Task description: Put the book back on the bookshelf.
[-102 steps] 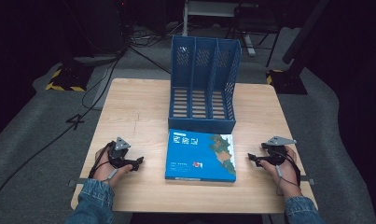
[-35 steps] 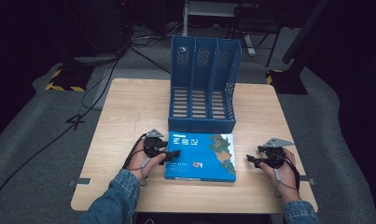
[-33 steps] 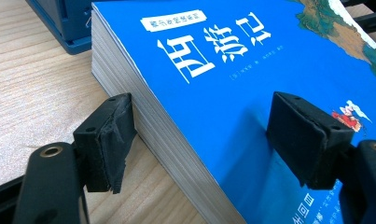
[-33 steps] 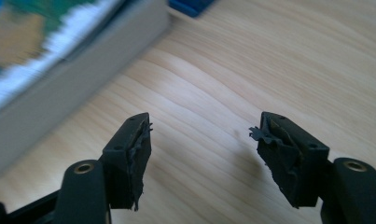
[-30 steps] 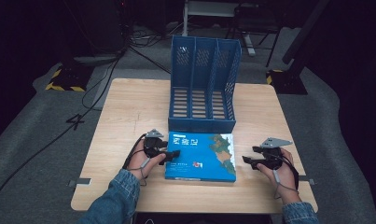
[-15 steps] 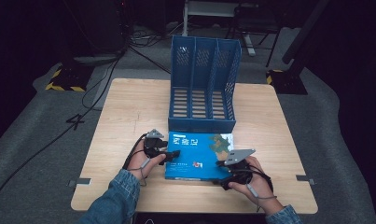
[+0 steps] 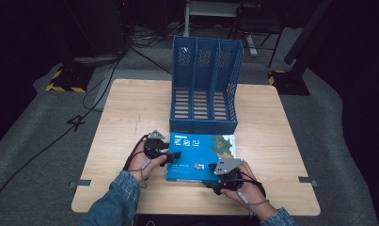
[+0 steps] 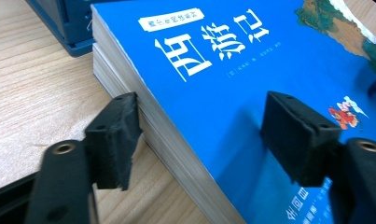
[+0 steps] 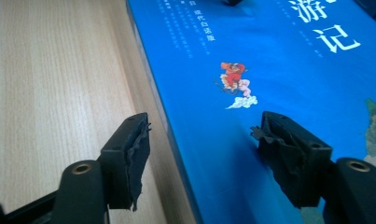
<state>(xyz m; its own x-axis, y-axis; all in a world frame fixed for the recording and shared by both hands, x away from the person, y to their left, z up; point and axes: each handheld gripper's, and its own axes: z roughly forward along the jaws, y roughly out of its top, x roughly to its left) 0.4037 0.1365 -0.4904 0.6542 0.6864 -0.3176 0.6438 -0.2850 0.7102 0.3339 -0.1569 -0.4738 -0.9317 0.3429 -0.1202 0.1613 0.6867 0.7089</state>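
Note:
A blue-covered book lies flat on the wooden table, just in front of a blue file holder. My left gripper is at the book's left edge. In the left gripper view its jaws straddle the book: one pad rests against the page edge, the other stands over the cover. They have just been closing. My right gripper is at the near edge. Its jaws have also just been closing around the edge of the book, with gaps on both sides.
The file holder has three upright slots open to the front and stands mid-table, its base almost touching the book's far edge. Bare table lies to the left and right. Cables run over the dark floor beyond the table.
My right hand has swung left from the table's right side to the book's near edge. The left hand went to the book's left edge earlier and has stayed there.

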